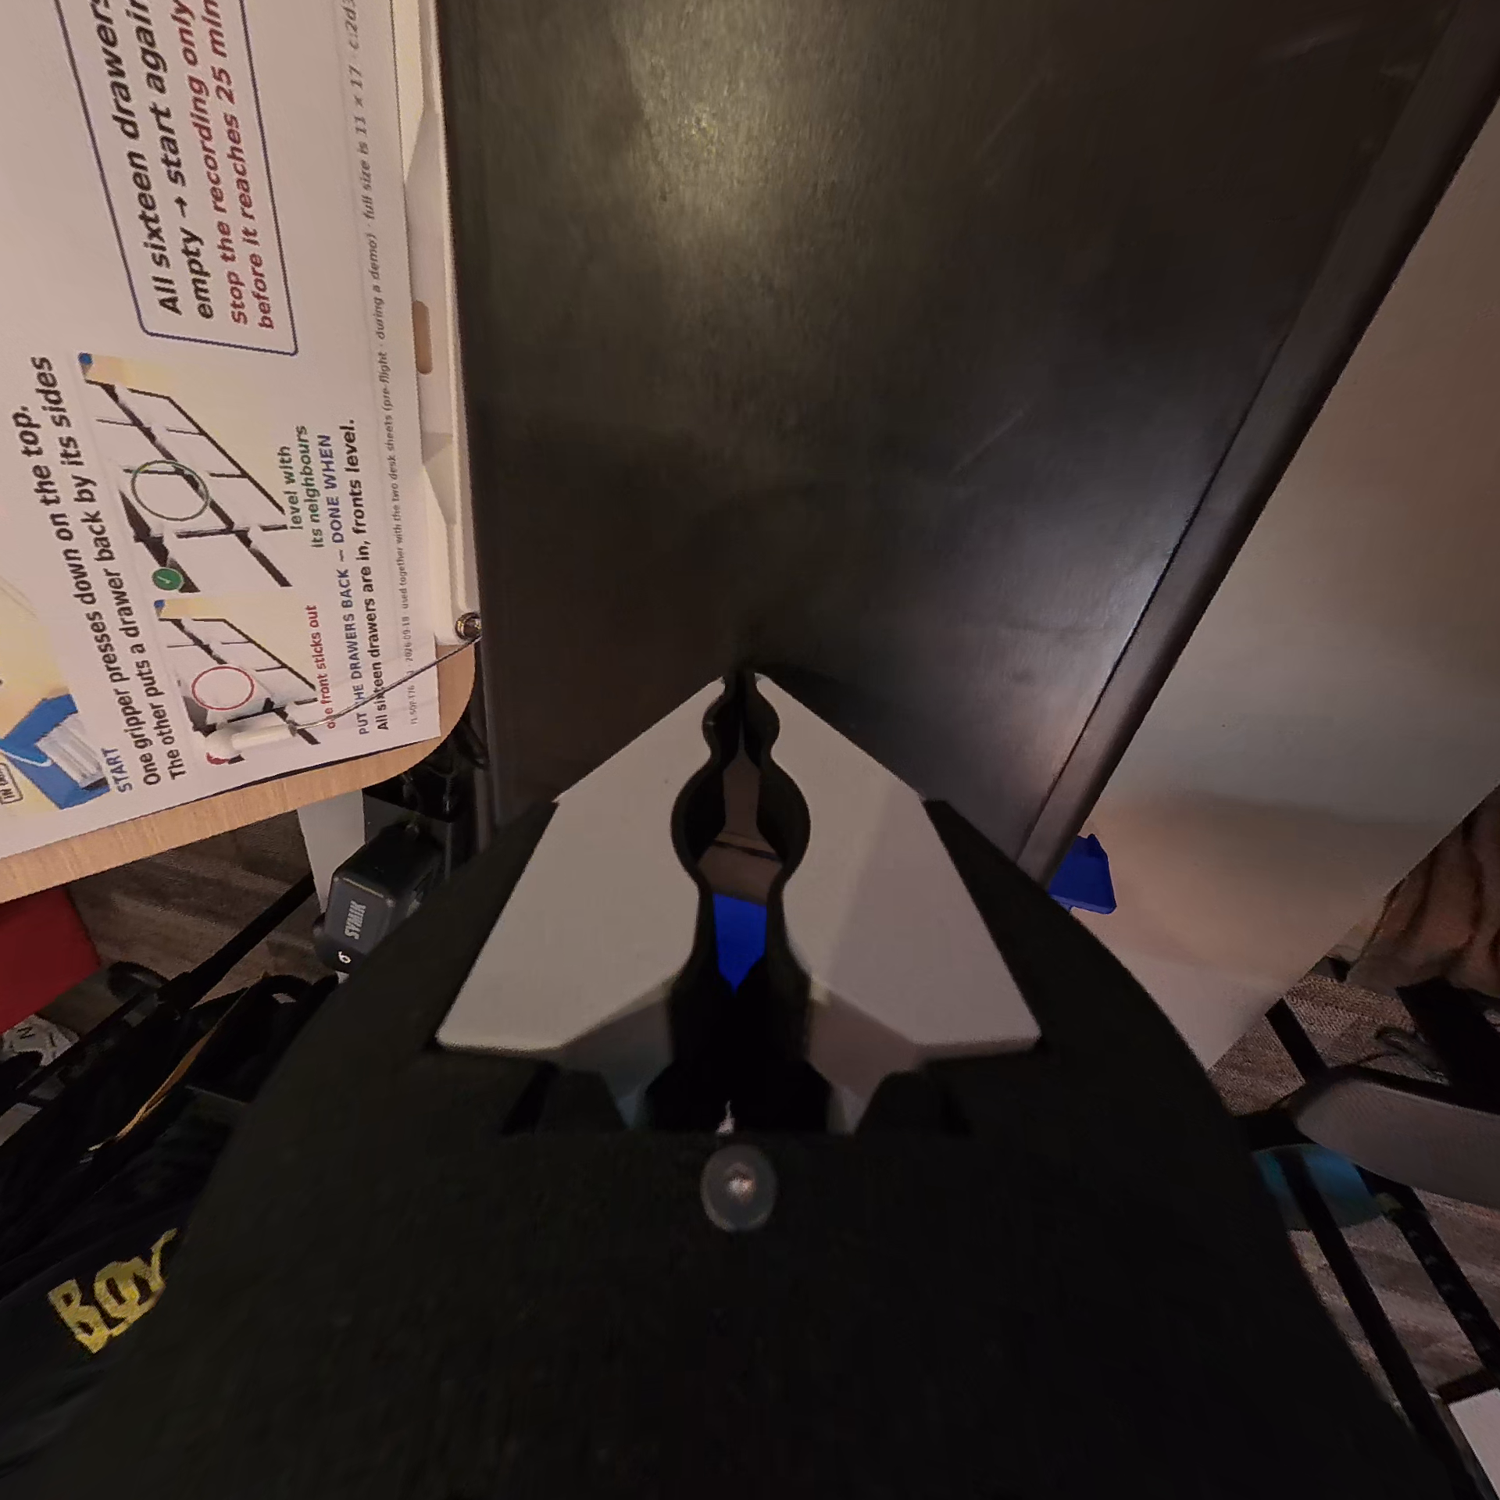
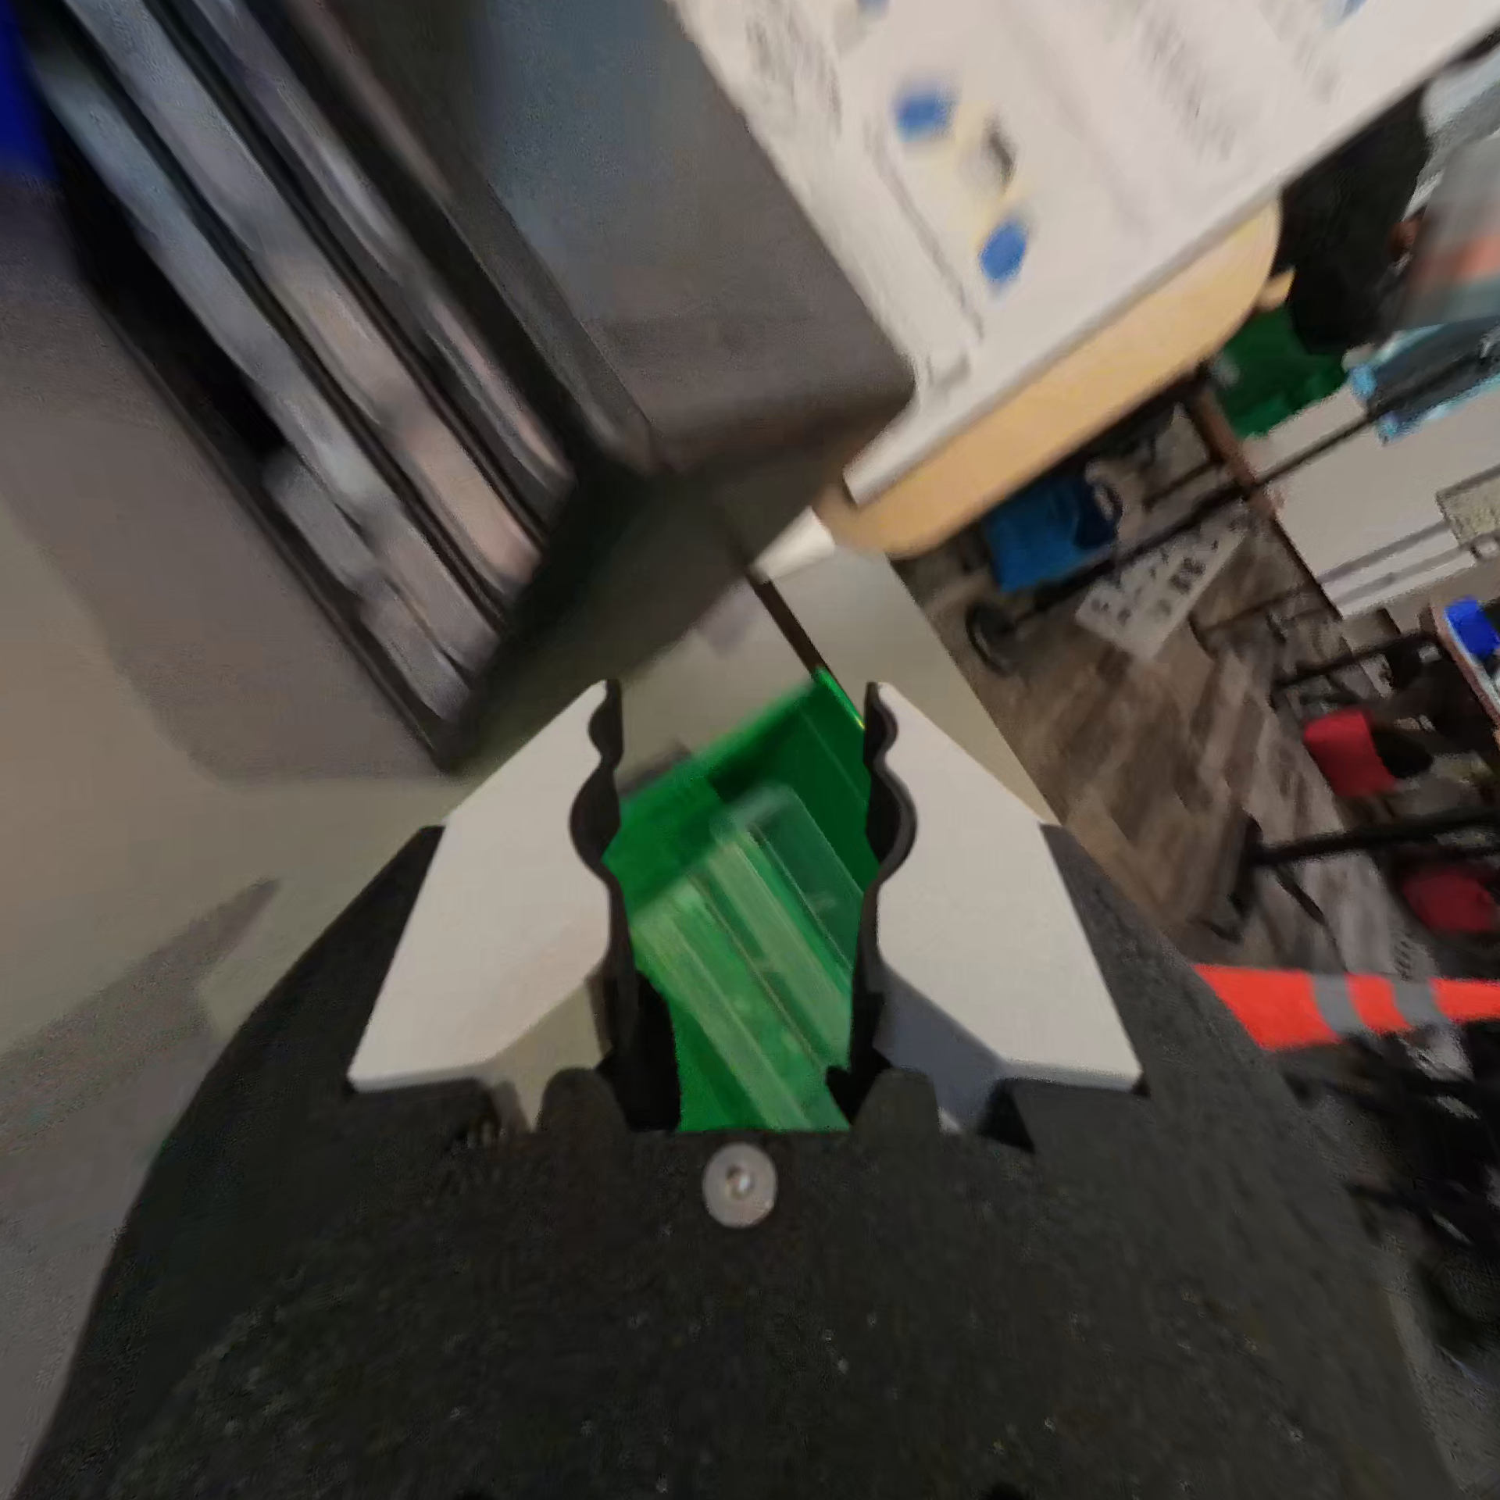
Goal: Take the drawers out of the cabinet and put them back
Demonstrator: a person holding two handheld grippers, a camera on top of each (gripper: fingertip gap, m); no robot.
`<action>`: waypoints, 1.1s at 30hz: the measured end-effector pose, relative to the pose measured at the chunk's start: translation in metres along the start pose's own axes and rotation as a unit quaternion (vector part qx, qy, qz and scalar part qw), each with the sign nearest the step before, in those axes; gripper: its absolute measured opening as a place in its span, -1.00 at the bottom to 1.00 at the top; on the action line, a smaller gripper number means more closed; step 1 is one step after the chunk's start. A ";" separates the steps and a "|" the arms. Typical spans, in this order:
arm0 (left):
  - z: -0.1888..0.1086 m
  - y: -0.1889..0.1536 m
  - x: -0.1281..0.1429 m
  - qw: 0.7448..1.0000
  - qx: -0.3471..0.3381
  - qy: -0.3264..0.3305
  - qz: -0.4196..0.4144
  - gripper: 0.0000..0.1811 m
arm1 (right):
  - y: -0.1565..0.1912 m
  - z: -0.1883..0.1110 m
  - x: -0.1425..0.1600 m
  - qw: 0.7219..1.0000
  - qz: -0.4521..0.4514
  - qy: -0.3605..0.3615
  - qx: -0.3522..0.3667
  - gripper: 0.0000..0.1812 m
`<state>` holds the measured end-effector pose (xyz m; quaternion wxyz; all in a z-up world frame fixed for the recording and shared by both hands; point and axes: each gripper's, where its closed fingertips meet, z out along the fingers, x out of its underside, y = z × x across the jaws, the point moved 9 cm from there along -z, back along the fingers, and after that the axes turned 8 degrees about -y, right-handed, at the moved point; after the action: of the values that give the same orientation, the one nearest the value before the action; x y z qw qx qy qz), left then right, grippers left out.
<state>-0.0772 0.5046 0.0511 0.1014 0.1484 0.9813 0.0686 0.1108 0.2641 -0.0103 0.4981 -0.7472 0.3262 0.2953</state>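
Two hand-held grippers: left [image 1: 740, 690] pinched closed against smooth black cabinet [image 1: 852, 325], right [image 2: 739, 706] clamping translucent green drawer [image 2: 755, 877].

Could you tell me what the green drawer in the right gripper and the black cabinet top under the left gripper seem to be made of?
The green drawer looks like translucent glossy plastic: light passes through it and a paler ribbed part shows inside. The black cabinet top looks like smooth plastic or painted metal with a satin finish: a soft, dull highlight, no grain. Which of the two, I cannot tell.
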 end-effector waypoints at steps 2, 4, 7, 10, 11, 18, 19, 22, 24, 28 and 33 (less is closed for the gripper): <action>0.000 0.001 0.001 1.000 0.005 -0.004 -0.005 -1.00 | 0.041 -0.009 -0.023 0.997 0.010 -0.074 0.030 -0.33; 0.000 0.002 0.002 1.000 0.012 -0.012 -0.013 -1.00 | 0.088 -0.005 -0.033 0.993 -0.017 -0.091 0.073 -0.39; 0.000 0.006 0.004 0.999 0.031 -0.023 -0.036 -1.00 | 0.148 0.019 -0.031 0.996 0.011 -0.061 0.069 -0.33; 0.000 0.009 0.007 0.997 0.047 -0.036 -0.044 -1.00 | 0.183 0.049 -0.014 0.995 -0.039 -0.010 0.092 -0.33; -0.001 0.009 0.008 0.997 0.051 -0.040 -0.047 -1.00 | 0.189 0.058 -0.006 0.992 -0.070 0.009 0.105 -0.41; -0.001 0.010 0.012 0.995 0.054 -0.062 -0.059 -1.00 | 0.200 0.101 0.017 0.962 -0.213 0.043 0.167 -0.58; -0.001 0.010 0.012 0.995 0.054 -0.064 -0.060 -1.00 | 0.201 0.106 0.019 0.958 -0.226 0.047 0.167 -0.59; -0.001 0.010 0.012 0.995 0.052 -0.064 -0.062 -1.00 | 0.203 0.119 0.023 0.945 -0.267 0.053 0.183 -0.63; -0.001 0.009 0.011 0.995 0.050 -0.059 -0.059 -1.00 | 0.204 0.126 0.025 0.937 -0.289 0.056 0.189 -0.65; -0.001 0.008 0.008 0.997 0.043 -0.042 -0.048 -1.00 | 0.206 0.138 0.028 0.917 -0.332 0.070 0.208 -0.74; -0.001 0.007 0.007 0.997 0.040 -0.040 -0.045 -1.00 | 0.205 0.138 0.028 0.904 -0.359 0.064 0.225 -0.86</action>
<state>-0.0822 0.5138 0.0517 0.1372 0.1102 0.9842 0.0191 -0.0481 0.3283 -0.1901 0.7031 -0.6993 0.1244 -0.0330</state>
